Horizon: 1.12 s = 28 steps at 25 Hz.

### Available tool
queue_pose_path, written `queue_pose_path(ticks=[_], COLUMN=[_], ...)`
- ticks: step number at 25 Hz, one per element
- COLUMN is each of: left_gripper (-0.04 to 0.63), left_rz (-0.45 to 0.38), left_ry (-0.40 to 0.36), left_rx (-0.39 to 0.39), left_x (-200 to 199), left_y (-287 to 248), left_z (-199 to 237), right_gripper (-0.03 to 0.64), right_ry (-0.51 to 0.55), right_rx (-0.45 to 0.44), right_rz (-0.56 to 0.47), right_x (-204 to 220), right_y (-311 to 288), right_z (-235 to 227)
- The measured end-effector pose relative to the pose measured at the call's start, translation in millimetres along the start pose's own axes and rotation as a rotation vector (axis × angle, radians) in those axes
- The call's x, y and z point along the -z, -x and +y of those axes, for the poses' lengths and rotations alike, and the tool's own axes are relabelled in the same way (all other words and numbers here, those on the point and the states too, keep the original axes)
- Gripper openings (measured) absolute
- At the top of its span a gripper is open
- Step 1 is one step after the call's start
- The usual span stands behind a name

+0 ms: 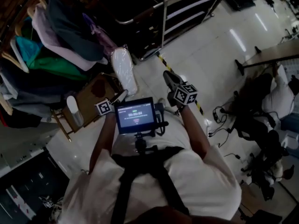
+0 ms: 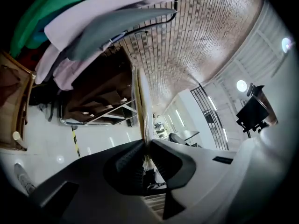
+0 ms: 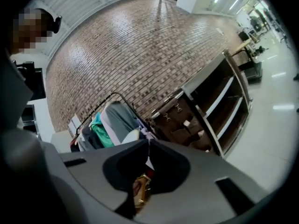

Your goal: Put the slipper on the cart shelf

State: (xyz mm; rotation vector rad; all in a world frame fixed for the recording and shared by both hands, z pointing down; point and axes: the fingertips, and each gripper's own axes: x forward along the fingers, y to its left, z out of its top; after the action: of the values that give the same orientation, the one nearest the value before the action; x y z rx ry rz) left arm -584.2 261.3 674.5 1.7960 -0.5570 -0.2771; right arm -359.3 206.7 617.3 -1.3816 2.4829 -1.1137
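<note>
Left tool pinching slipper, white, flat

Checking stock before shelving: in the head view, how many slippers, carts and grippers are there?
slippers: 2
cart: 1
grippers: 2
Total: 5

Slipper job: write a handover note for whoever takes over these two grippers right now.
Left gripper: shut on the white slipper, held in the air.
Right gripper: shut, nothing in it.
Cart: ahead across the floor; the slipper is not on a shelf yet.
Left to do: carry it over, lay it on a cart shelf, release.
A second slipper lies on the wooden stool.
</note>
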Motion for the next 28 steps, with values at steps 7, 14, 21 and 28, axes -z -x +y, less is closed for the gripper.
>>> queue_pose_path(ticks=[7,14,21,28], left_gripper=[0.049,0.049,0.048,0.048], left_rz=[0.109,0.155,0.240,0.316], left_ry=[-0.009,-0.032,-0.035,-0.022], left_rx=[0.062,0.142,0.165,0.136], left_x=[24.0,53.4,76.3,72.7], left_y=[-100.8,-179.4,-211.8,-253.4], left_z=[-26.3,-55.3,-60.4,-42.3], right_gripper=[0.031,0.031,0.023,0.023], right_ry=[-0.048,-0.051,-0.115,-0.201], right_rx=[0.110,0.180,0.280,0.382], right_rz=[-0.111,-0.181,-0.224,-0.274], right_x=[-35.9,-57.9,-37.3,-26.7], right_y=[81.1,143.6,188.4,222.8], right_z=[-72.1,-116.0,-152.9,-192.9])
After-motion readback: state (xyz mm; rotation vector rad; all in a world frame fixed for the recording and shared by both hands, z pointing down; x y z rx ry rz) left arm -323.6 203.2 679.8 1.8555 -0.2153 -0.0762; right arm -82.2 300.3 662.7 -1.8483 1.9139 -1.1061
